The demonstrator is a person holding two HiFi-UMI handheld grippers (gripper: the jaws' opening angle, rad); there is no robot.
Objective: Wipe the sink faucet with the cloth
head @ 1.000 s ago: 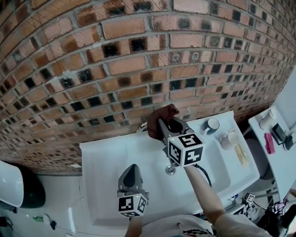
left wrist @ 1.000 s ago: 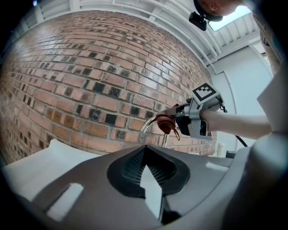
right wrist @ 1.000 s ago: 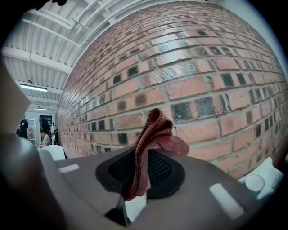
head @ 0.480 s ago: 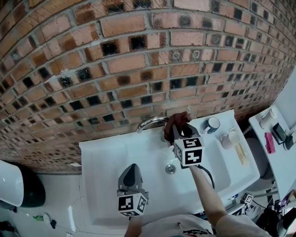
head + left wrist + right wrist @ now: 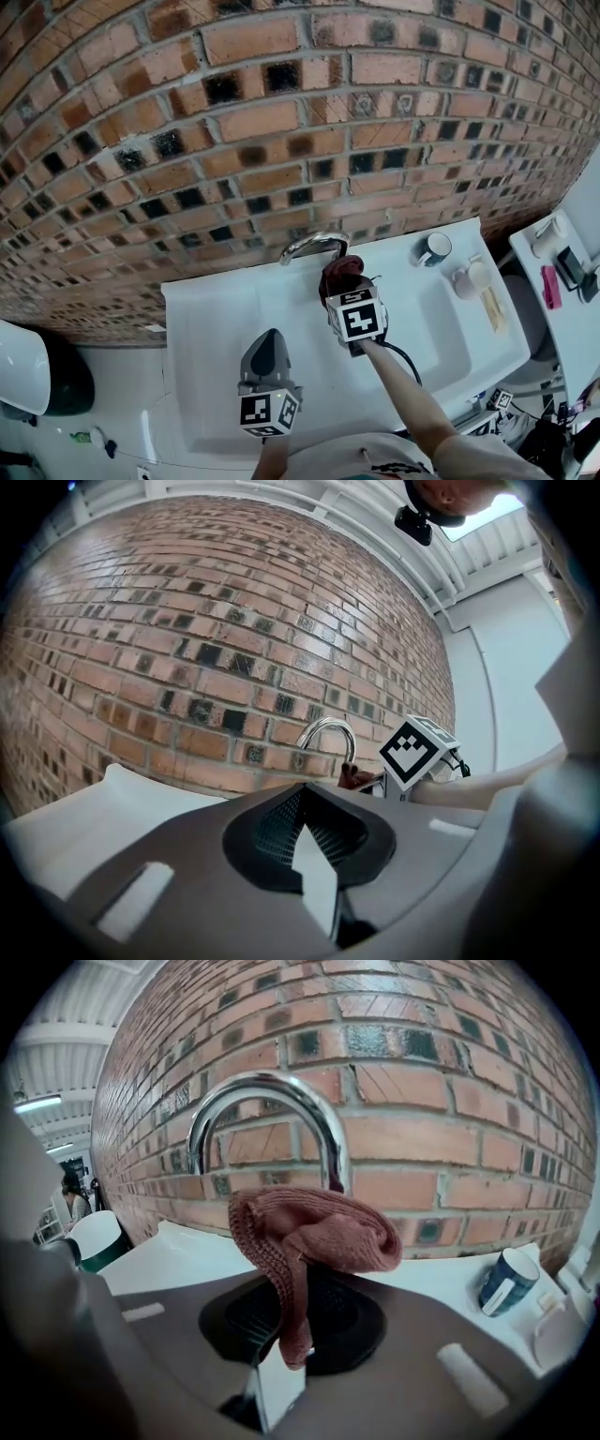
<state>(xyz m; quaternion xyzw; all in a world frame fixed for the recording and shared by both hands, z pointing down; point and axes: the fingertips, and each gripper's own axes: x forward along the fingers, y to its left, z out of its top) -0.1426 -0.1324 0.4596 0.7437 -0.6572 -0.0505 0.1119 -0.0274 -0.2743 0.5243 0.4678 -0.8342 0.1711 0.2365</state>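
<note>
Brick wall (image 5: 281, 141) backs the sink (image 5: 216, 319); my right gripper (image 5: 281, 1354) pinches the cloth (image 5: 314, 1232) at the faucet (image 5: 272, 1091) spout, left gripper (image 5: 314, 855) closed on nothing: mid-wipe, I judge, next needing 1 pressed stroke along the arch.

Brick wall (image 5: 281, 112) with dark inset tiles spans 9 to 3 o'clock. White table (image 5: 577, 328) at 3 o'clock, pale floor (image 5: 112, 394) at 8 o'clock. 1 strip light (image 5: 33, 1102) glows overhead.
</note>
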